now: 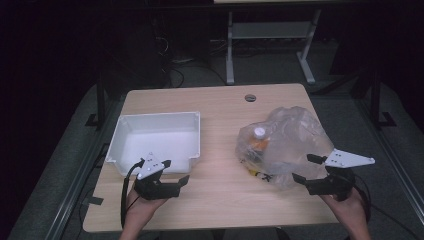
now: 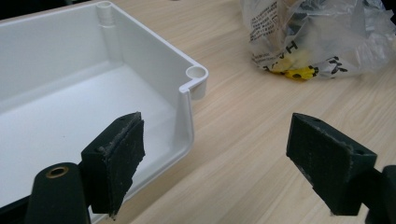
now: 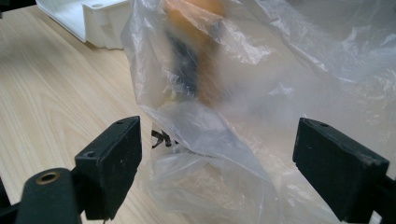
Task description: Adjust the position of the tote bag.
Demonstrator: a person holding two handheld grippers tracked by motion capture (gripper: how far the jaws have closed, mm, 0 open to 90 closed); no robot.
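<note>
A crumpled clear plastic bag (image 1: 285,142) lies on the right half of the wooden table (image 1: 220,200). Inside it I make out a bottle with a white cap (image 1: 259,132) and orange and yellow contents. An empty white bin (image 1: 160,137) sits on the left half. My left gripper (image 1: 175,171) hovers open at the bin's near right corner (image 2: 195,74), with nothing between its pads. My right gripper (image 1: 306,168) stands open just at the bag's near right side; in the right gripper view the bag (image 3: 224,116) bulges between and beyond the spread pads without being pinched.
A round cable hole (image 1: 250,97) sits near the table's far edge. Behind the table stands a grey desk frame (image 1: 270,45) on a dark floor. Bare wood lies between bin and bag. Cables trail from both grippers toward the near edge.
</note>
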